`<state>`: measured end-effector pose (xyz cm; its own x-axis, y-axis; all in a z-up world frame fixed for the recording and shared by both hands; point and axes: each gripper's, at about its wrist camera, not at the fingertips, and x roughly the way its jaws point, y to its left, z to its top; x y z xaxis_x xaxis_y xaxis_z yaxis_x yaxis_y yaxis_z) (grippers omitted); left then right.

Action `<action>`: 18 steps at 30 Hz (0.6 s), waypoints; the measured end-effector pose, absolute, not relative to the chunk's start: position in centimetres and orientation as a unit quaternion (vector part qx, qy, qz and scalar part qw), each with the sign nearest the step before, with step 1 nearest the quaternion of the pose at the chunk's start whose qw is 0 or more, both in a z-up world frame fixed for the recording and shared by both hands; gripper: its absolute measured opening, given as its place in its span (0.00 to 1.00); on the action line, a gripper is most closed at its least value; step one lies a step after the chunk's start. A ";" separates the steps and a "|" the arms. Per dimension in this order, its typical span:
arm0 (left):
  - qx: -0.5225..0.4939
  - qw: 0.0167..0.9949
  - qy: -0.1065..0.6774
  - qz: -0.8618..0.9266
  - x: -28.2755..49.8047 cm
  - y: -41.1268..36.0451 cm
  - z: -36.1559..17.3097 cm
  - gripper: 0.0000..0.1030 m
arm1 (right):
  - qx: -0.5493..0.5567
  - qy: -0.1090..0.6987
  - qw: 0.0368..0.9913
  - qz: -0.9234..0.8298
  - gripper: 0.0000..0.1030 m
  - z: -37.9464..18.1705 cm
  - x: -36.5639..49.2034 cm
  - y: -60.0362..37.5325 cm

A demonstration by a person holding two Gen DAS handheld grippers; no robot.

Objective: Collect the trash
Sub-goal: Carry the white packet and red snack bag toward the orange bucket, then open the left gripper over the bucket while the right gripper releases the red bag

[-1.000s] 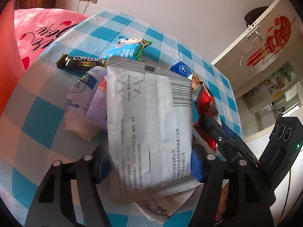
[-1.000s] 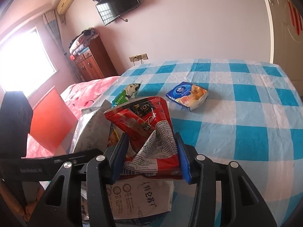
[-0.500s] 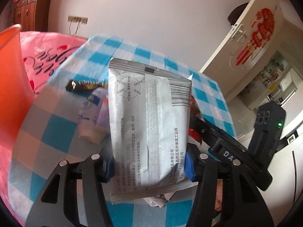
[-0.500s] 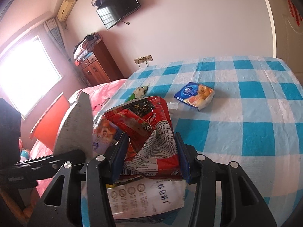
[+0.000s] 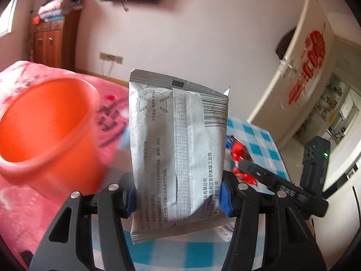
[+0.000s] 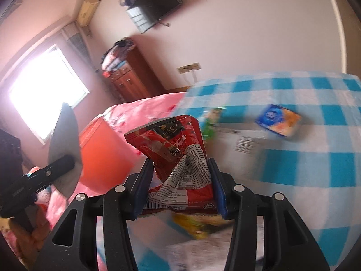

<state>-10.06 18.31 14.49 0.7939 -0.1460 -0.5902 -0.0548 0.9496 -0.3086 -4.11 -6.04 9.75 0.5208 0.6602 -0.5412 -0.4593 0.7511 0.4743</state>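
While my left gripper (image 5: 178, 197) clamps the silver packet (image 5: 178, 149) upright at frame centre, the orange bin (image 5: 45, 133) fills the left. My right gripper (image 6: 180, 187) pinches the red sachet (image 6: 178, 155) at centre; the checked table (image 6: 315, 158) lies right.

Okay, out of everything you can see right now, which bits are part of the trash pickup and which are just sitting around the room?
Part of the job:
- silver packet in the left gripper
- red sachet in the right gripper
- orange bin
- blue packet and green wrapper on the checked cloth

Just lying about:
- TV
- wooden dresser
- pink bedding
- door
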 end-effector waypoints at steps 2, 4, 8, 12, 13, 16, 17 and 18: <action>-0.157 0.940 0.304 -0.007 -10.6 20.3 15.6 0.56 | 0.131 0.363 0.857 0.340 0.49 10.9 -4.4 -4.3; -0.160 0.944 0.288 0.011 -11.0 22.5 16.5 0.56 | 0.125 0.357 0.852 0.362 0.49 12.4 -4.6 -2.1; -0.166 0.949 0.263 0.046 -11.4 25.9 17.9 0.56 | 0.125 0.345 0.836 0.408 0.49 15.6 -4.4 2.3; -0.174 0.949 0.249 0.082 -11.4 29.2 18.3 0.56 | 0.126 0.344 0.813 0.452 0.49 17.9 -3.8 7.2; -0.178 0.948 0.250 0.089 -11.4 30.1 18.1 0.57 | 0.123 0.344 0.808 0.462 0.49 18.3 -3.7 8.6; -0.182 0.943 0.257 0.107 -11.0 31.9 17.4 0.57 | 0.110 0.347 0.798 0.481 0.49 18.9 -3.5 12.4; -0.184 0.941 0.260 0.112 -10.9 32.2 17.0 0.57 | 0.108 0.349 0.794 0.486 0.49 19.0 -3.4 13.5; -0.187 0.939 0.263 0.117 -10.8 32.6 16.6 0.58 | 0.106 0.352 0.790 0.491 0.49 19.1 -3.3 14.4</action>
